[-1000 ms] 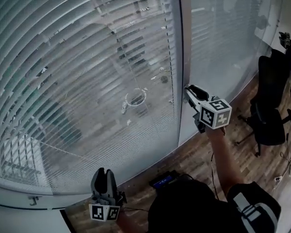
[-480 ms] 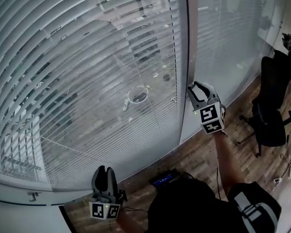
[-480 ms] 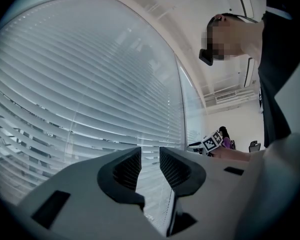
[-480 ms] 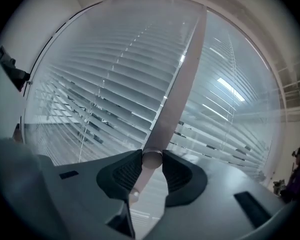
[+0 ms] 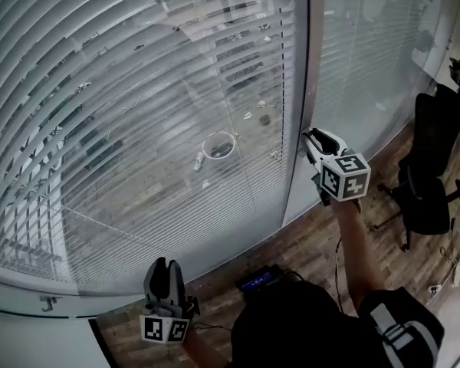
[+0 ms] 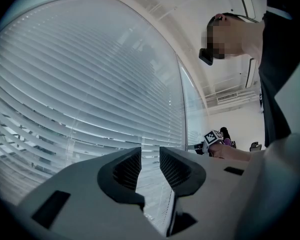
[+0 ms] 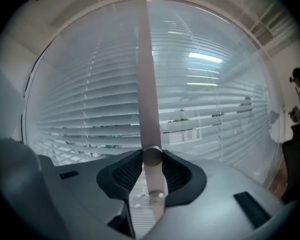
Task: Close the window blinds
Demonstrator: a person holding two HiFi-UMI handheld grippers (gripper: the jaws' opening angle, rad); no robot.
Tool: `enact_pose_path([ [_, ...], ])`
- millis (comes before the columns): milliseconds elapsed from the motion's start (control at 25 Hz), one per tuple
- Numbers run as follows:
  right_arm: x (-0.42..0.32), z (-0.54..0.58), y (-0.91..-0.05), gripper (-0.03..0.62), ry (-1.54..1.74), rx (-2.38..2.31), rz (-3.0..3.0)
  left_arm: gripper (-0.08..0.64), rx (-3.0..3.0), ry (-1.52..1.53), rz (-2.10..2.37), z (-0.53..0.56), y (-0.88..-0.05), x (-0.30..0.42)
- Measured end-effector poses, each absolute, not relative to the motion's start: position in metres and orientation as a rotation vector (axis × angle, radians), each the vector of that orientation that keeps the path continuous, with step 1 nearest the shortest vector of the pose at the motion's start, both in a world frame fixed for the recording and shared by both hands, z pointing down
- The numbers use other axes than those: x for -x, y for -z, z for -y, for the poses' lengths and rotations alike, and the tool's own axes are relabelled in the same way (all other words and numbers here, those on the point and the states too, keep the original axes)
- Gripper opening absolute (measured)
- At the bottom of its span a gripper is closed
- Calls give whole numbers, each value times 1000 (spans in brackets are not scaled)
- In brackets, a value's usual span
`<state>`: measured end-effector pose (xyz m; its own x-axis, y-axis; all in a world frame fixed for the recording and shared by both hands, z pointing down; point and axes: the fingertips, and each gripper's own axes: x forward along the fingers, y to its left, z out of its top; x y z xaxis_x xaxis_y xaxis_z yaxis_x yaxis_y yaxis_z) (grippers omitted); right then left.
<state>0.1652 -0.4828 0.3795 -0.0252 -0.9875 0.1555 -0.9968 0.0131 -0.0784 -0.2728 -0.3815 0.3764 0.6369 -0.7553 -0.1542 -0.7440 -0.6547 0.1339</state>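
White slatted blinds [image 5: 138,113] cover the big window, and the street below shows between the slats. Their pale tilt wand [image 7: 148,109] hangs beside the window post [image 5: 313,90]. My right gripper [image 5: 310,139] is raised to that post, shut on the wand. In the right gripper view the wand stands upright between the dark pads [image 7: 176,173] of the right gripper [image 7: 151,166], which have just closed slightly on it. My left gripper [image 5: 163,271] hangs low near the sill. In the left gripper view the left gripper [image 6: 150,166] is open with a narrow gap and holds nothing.
A black office chair [image 5: 429,198] stands on the wooden floor [image 5: 314,244] at the right. A dark device [image 5: 257,282] lies on the floor below the window. The white sill [image 5: 31,313] runs along the lower left. A second blind [image 5: 376,60] covers the right pane.
The right gripper has rolled about the wand, so its marker cube shows other faces. It stays at the post. The left gripper has kept still.
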Motion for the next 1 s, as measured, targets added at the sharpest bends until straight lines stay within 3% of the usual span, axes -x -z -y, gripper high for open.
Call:
enact_pose_path([
  [160,-168,485,-383,129,-548,-2189,2396,126,-2790,299,1279,383,-377,272],
  [240,-167,485,-383,129,-532,-2177,2411,126,-2793,304,1275,383,-375,271],
  [520,-161,481,-378,144,316,-1933,1759,126,-2795,295,1267,385,-376,269],
  [680,-156,484,-374,139,454,-1852,1657,126,-2793,291,1264,384,-378,268],
  [800,-157,483,-375,130,385,-1894,1708,126,-2786,291,1269,384,-379,270],
  [1000,-166,485,-381,130,-83,-2104,2075,126,-2781,290,1268,385,-381,268],
])
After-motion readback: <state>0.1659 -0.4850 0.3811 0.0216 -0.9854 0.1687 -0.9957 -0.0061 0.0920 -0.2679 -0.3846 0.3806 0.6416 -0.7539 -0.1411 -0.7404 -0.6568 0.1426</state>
